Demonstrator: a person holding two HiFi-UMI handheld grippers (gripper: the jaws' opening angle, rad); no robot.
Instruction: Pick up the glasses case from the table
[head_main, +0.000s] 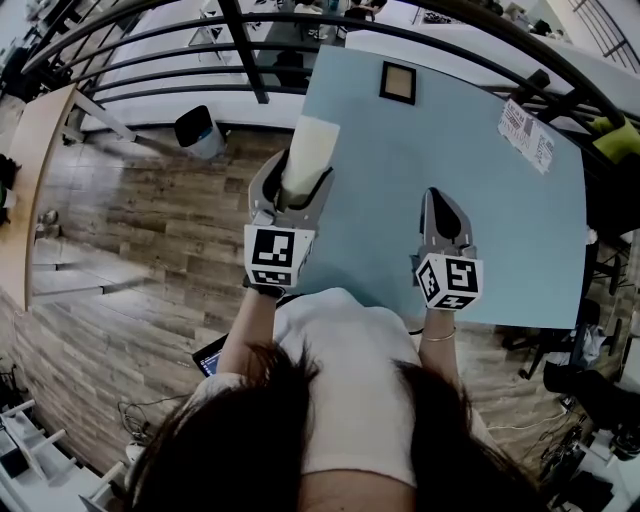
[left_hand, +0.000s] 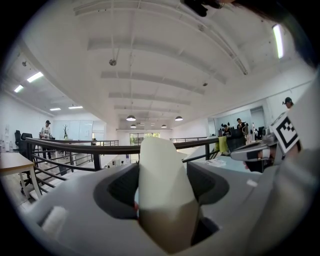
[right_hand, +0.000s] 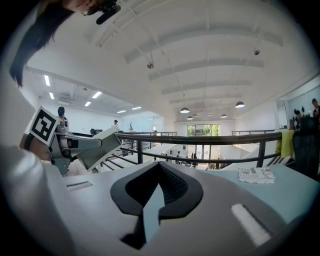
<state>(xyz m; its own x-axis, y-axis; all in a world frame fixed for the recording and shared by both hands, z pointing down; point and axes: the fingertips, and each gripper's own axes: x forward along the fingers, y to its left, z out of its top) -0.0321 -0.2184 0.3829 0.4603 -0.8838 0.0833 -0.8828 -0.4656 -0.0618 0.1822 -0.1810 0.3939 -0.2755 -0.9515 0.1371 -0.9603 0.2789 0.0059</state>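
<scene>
Wood-plank flooring (head_main: 150, 230) lies far below a mezzanine with a black railing (head_main: 250, 50), and a pale blue tabletop (head_main: 500, 220) fills the head view from 12 to 3 o'clock. The left tongs (head_main: 298, 178) are clenched on the glasses case (head_main: 308, 150), a cream, rounded case that sticks out past the tips toward 12 o'clock. It is held in the air over the tabletop's left edge, not resting on it. In the left gripper view the case (left_hand: 162, 185) stands upright between the two dark pads, which press on both its sides.

The right tongs (head_main: 438, 198) hang over the tabletop at about 4 o'clock from the case, well apart from it. In the right gripper view these tongs (right_hand: 159, 167) are closed, tips meeting, with nothing between them. The case (right_hand: 100, 145) shows there at 9 o'clock.

A small dark-framed square (head_main: 397, 82) lies on the tabletop at 12 o'clock, and a printed sheet (head_main: 527, 135) lies near the far corner at 2 o'clock.
</scene>
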